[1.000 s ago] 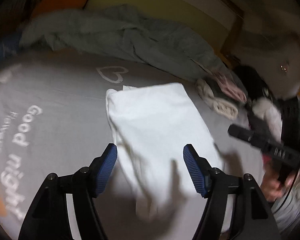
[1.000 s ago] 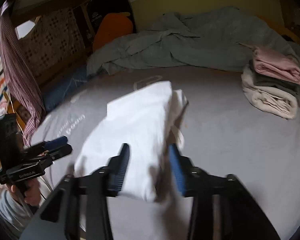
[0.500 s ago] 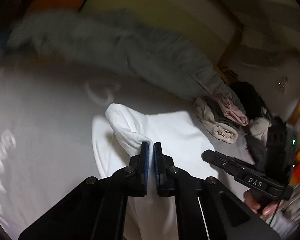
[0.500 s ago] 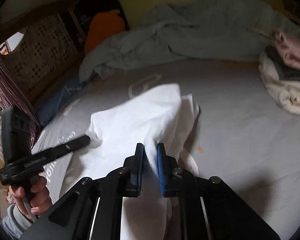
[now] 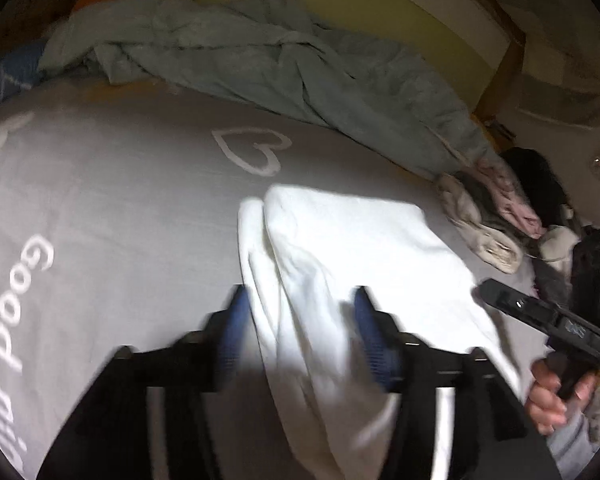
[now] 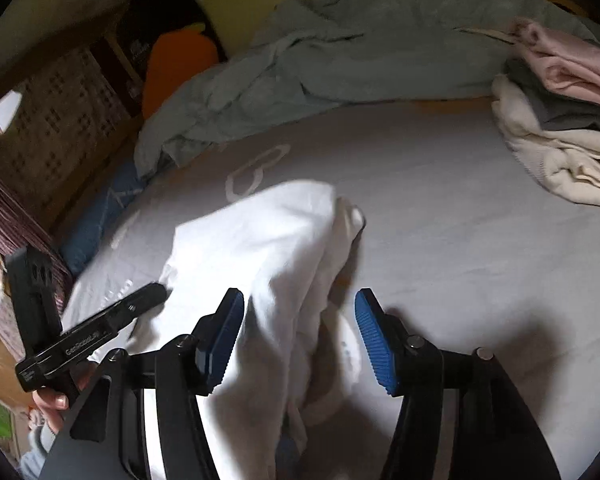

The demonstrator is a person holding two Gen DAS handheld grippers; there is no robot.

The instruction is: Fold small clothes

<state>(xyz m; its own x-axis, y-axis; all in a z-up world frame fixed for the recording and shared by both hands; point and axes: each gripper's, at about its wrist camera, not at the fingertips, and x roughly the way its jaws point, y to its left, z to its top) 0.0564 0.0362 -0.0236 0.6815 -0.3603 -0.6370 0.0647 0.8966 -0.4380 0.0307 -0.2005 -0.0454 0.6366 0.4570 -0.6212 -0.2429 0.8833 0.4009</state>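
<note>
White garment (image 5: pixel 352 264) lies partly folded on the grey bed sheet (image 5: pixel 120 208), just below the printed heart outline (image 5: pixel 254 154) and toward the near edge of the bed. Left tongs (image 5: pixel 300 332) are spread wide, nothing pinched, blue pads either side of the garment's near hem; the view is motion-blurred, so contact with the cloth is uncertain. Right tongs (image 6: pixel 298 330) are also spread apart and empty, straddling a bunched ridge of the same garment (image 6: pixel 268 240). The fabric looks thin, light and limp, likely to sag and wrinkle when lifted, not slippery or fragile; best taken at a corner or along a doubled edge, pinching through all layers so the fold holds. No containers in sight; a stack of folded clothes (image 6: pixel 560 132) sits to the right of the heart, and a crumpled teal blanket (image 5: pixel 260 52) lies beyond it against the headboard.
</note>
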